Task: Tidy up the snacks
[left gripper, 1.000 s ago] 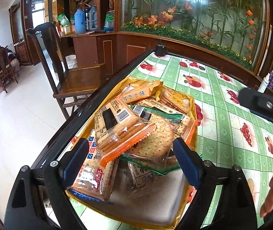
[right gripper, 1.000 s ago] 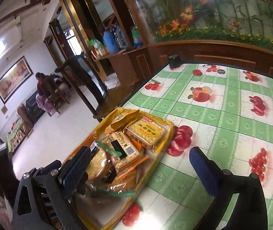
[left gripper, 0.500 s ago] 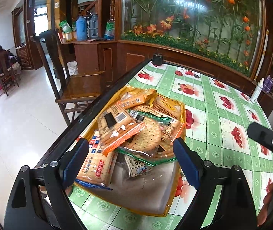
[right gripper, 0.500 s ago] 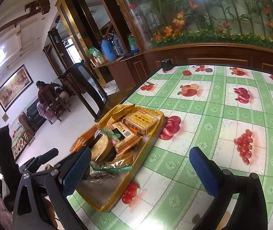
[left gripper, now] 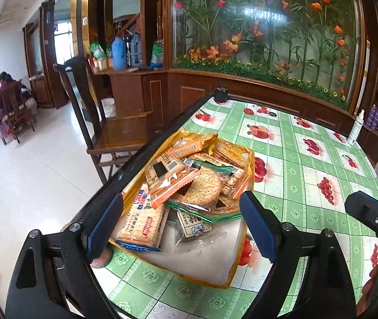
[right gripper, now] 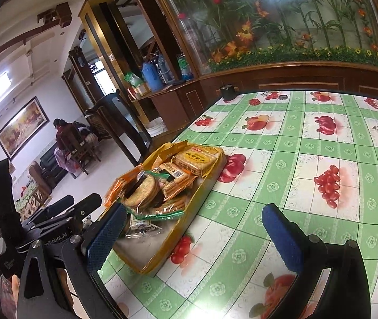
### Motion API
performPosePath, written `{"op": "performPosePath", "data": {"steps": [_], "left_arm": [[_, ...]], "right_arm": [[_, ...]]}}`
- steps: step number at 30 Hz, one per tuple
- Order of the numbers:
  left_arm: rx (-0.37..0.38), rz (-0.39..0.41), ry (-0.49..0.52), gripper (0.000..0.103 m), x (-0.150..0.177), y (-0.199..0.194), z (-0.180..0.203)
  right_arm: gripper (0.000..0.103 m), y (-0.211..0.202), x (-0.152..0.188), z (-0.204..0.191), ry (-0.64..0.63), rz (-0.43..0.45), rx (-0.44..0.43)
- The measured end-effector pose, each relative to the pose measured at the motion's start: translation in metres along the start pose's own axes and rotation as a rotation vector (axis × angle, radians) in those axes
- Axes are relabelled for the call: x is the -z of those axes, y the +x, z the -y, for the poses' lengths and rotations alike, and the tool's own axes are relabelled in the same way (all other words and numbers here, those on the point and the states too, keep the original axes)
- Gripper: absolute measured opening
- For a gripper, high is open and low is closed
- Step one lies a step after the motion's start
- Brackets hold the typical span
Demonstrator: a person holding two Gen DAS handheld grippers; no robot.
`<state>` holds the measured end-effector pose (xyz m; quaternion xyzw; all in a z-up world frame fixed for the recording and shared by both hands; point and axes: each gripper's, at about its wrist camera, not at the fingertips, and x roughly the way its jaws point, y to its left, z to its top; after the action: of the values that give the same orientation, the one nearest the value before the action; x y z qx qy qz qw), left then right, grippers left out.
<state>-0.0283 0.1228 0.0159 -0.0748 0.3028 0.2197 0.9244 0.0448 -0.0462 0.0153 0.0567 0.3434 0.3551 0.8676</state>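
A: Where's the snack stuff?
B: On the green fruit-print table (right gripper: 308,143), a yellow tray (right gripper: 189,226) by its left edge, heaped with cracker packets (left gripper: 189,183).
A: The claws?
B: Left gripper (left gripper: 181,226) and right gripper (right gripper: 193,235) both spread wide, empty.

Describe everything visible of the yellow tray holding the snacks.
The yellow tray is a shallow rectangular box, apparently thin card with low walls. It lies flat on the green fruit-print tablecloth, beside the table's left edge. Wrapped cracker packets pile in its far half; its pale near floor is mostly bare. Neither gripper touches it.
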Motion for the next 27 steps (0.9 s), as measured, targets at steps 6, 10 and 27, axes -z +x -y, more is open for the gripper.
{"op": "performPosePath", "data": {"steps": [6, 10, 27], "left_arm": [[-0.056, 0.079, 0.054, 0.090, 0.004, -0.022, 0.006], [-0.105, 0.129, 0.089, 0.090, 0.009, -0.036, 0.009], [-0.083, 0.183, 0.056, 0.090, 0.015, -0.068, -0.008]], "right_arm": [[0.103, -0.004, 0.011, -0.003, -0.018, 0.006, -0.033], [0.103, 0.000, 0.017, -0.010, -0.055, 0.003, -0.066], [0.103, 0.015, 0.033, -0.062, -0.290, -0.016, -0.117]]}}
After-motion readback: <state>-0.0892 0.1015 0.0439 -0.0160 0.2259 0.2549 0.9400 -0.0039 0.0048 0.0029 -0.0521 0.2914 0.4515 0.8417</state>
